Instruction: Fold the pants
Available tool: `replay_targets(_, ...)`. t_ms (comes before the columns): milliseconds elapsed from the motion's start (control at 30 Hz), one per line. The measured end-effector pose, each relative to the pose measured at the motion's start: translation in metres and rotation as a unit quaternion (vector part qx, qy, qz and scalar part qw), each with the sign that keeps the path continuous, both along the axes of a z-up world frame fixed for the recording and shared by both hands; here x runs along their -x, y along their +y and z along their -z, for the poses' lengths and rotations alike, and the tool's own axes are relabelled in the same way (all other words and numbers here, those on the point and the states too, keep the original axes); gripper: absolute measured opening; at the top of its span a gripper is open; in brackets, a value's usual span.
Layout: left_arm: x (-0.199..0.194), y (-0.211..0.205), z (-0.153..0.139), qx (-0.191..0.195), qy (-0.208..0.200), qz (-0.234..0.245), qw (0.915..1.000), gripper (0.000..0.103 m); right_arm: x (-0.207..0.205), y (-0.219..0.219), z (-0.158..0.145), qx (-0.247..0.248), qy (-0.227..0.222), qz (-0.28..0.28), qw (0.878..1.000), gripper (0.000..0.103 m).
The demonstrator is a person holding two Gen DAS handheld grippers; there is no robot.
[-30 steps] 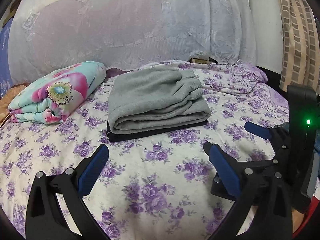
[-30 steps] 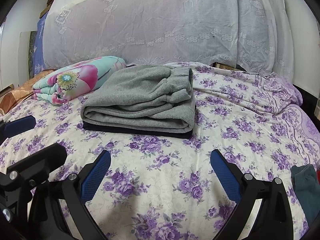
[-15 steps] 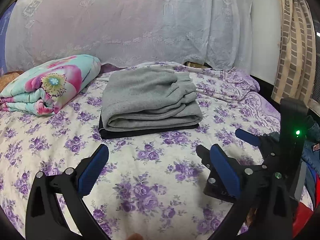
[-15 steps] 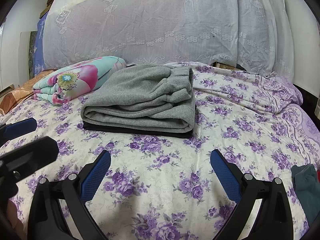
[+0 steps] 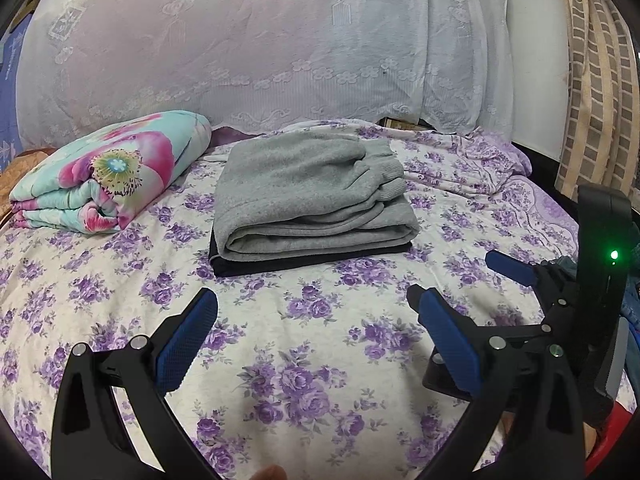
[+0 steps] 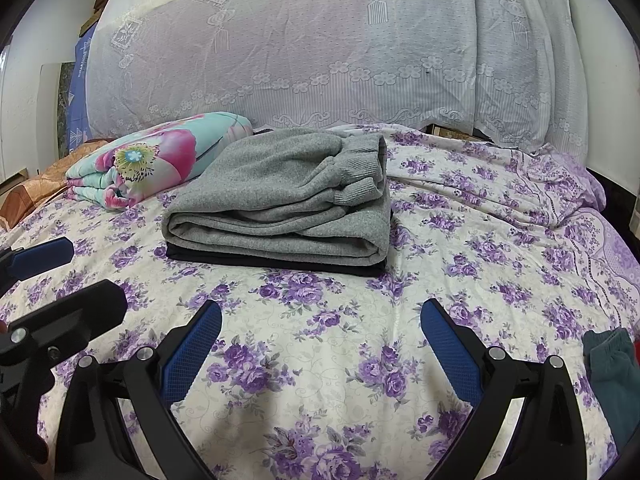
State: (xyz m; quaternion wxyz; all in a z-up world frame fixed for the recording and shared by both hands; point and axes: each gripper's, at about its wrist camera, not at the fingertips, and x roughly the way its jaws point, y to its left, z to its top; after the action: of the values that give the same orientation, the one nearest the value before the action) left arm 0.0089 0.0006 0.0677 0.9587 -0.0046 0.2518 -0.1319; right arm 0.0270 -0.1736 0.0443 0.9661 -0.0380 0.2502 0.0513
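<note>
Grey pants (image 5: pixel 308 196) lie folded at frame centre on the floral bedsheet (image 5: pixel 304 344), atop a dark garment (image 5: pixel 280 266). Left gripper (image 5: pixel 312 320) and right gripper (image 6: pixel 320 328): fingers spread, grasping nothing, near the pants.

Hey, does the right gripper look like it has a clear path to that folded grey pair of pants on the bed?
Probably yes. The right gripper is open and empty, and only bare floral bedsheet lies between it and the grey pants straight ahead.
</note>
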Motion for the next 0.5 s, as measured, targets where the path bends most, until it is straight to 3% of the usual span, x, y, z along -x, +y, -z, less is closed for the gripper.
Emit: replay_targets(500,0.0000,-0.0003,0.0004,-0.004,-0.001,-0.002,1.0000,0.099,-0.0001,0.0003,-0.0001,0.000,0.000,0.000,1.000,0.100)
